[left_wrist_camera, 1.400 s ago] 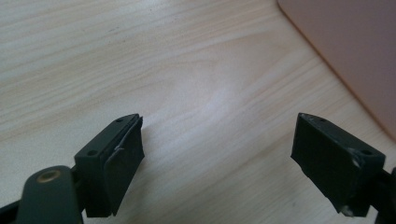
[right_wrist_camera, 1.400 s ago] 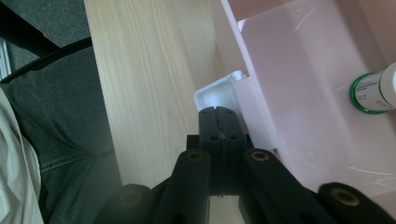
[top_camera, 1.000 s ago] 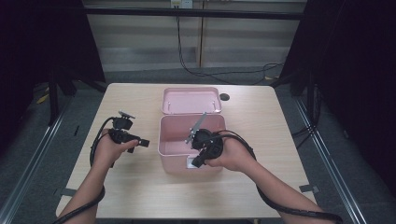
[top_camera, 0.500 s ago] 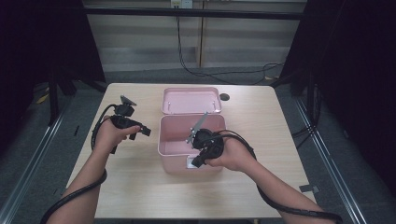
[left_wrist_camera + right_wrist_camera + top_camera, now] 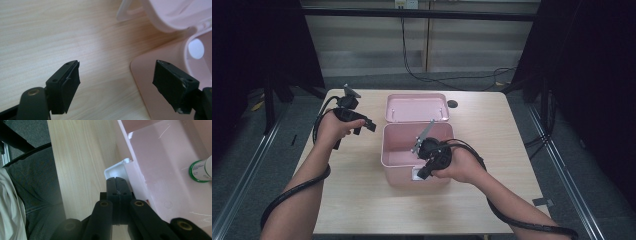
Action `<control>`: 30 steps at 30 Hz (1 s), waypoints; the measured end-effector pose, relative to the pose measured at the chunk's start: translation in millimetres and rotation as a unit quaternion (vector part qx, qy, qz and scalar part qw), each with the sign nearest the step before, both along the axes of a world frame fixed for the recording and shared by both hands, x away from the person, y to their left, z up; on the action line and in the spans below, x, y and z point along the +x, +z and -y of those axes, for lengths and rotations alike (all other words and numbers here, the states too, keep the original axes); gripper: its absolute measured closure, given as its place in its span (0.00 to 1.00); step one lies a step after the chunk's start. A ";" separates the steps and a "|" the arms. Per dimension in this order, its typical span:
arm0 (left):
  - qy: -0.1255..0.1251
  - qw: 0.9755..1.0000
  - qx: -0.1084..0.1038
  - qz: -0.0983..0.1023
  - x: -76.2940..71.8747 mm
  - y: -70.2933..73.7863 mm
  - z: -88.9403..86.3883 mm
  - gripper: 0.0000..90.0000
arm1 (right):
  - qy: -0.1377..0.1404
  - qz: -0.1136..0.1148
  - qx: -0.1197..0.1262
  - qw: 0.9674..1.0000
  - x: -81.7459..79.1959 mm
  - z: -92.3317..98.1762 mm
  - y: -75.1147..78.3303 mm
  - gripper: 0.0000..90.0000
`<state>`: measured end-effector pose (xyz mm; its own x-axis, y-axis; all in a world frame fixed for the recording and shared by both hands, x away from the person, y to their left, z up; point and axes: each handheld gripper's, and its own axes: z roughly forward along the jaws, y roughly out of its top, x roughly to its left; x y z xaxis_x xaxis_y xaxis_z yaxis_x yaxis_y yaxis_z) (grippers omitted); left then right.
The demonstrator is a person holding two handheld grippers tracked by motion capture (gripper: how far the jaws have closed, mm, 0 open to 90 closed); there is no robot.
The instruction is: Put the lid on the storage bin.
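Pink box: right tool view reveals a green-capped bottle inside (jaws together at its latch); left tool gapes over the tabletop.

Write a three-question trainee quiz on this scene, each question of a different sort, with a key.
1. True or false: the lid lies off the box, on the table behind it.
2. Multiple choice: the left gripper is A) shut on the lid, B) open and holding nothing, C) inside the box.
3. Fill in: the right gripper is shut at the white ____ on the box's front wall.

Key:
1. True. The lid lies flat behind the open box.
2. B. Its jaws stand apart over bare table beside the box.
3. Latch. Whether the jaws pinch anything, I cannot tell.
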<state>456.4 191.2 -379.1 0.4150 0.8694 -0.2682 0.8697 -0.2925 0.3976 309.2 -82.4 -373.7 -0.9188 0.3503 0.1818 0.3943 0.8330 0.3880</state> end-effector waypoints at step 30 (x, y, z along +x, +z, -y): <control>0.011 1.000 0.005 -0.013 48.4 16.5 43.2 0.35 | 0.003 -0.003 0.007 1.000 2.1 0.7 -0.7 1.00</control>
